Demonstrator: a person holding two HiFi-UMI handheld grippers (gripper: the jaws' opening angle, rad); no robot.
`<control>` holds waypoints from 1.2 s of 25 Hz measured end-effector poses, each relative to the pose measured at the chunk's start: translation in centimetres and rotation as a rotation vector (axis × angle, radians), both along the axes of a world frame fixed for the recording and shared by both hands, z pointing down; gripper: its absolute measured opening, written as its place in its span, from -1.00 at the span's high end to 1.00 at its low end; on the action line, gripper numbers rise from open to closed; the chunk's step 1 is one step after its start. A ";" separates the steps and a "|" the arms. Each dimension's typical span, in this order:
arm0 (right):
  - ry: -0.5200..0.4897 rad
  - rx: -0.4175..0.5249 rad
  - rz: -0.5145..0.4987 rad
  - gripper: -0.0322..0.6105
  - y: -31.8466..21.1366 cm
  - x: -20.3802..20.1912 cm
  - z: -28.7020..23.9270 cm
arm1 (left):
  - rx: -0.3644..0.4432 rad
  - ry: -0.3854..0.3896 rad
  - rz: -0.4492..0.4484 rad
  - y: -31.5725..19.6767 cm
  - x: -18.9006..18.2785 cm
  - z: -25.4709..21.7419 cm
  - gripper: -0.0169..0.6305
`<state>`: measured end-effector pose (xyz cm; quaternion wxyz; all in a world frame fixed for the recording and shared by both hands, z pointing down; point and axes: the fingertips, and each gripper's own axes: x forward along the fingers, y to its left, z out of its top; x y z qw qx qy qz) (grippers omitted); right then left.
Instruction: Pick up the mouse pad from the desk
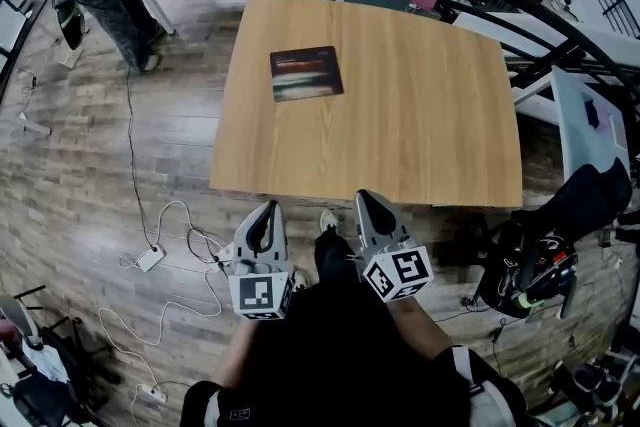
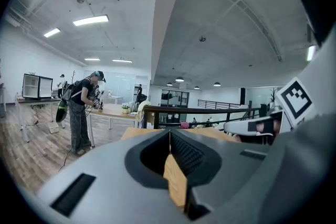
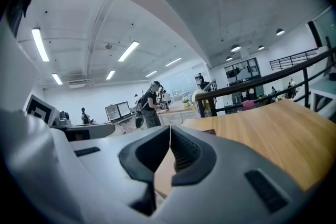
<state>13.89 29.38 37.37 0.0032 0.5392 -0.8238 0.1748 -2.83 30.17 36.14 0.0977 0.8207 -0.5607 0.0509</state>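
Head view suggests the approach step. The mouse pad (image 1: 306, 73) lies flat on the far left of the surface (image 1: 430, 115), well apart from the left tool (image 1: 268, 212) and right tool (image 1: 368, 202), both closed and empty. Next, one tool probably needs to reach across and open.

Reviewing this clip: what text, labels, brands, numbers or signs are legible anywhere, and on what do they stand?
No text can be read in any view.
Mouse pad: faint pale marks near its top edge, too small to read.
Left marker cube and right marker cube: black-and-white square patterns only, no letters or digits.
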 end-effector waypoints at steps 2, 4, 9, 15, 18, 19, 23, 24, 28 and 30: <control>-0.014 -0.005 -0.010 0.80 -1.7 0.7 0.1 | -0.001 -0.005 -0.011 -1.6 0.6 -0.3 0.88; -0.025 -0.008 -0.023 0.80 -3.4 1.3 0.2 | -0.007 -0.012 -0.027 -3.2 1.1 -0.3 0.88; -0.024 -0.010 -0.054 0.80 -7.5 2.9 0.7 | -0.018 -0.045 -0.047 -7.4 2.7 0.1 0.88; -0.037 -0.028 -0.075 0.80 -11.7 4.4 1.6 | -0.030 -0.053 -0.079 -11.3 3.5 0.5 0.88; -0.035 -0.035 -0.089 0.80 -13.9 4.6 2.0 | -0.039 -0.046 -0.106 -13.0 3.3 0.7 0.88; -0.034 -0.039 -0.092 0.80 -14.5 4.6 2.2 | -0.040 -0.047 -0.112 -13.5 3.2 0.8 0.88; -0.025 -0.058 -0.097 0.80 -16.7 4.1 2.9 | -0.042 -0.037 -0.133 -15.9 2.3 1.0 0.88; -0.022 -0.061 -0.097 0.80 -17.2 3.9 3.0 | -0.042 -0.031 -0.136 -16.5 1.9 1.0 0.88; 0.000 -0.065 -0.087 0.80 -19.4 2.2 3.0 | -0.053 -0.014 -0.132 -19.5 -0.1 1.9 0.88; 0.004 -0.066 -0.070 0.80 -20.8 1.3 3.0 | -0.068 -0.009 -0.116 -21.2 -1.0 2.7 0.88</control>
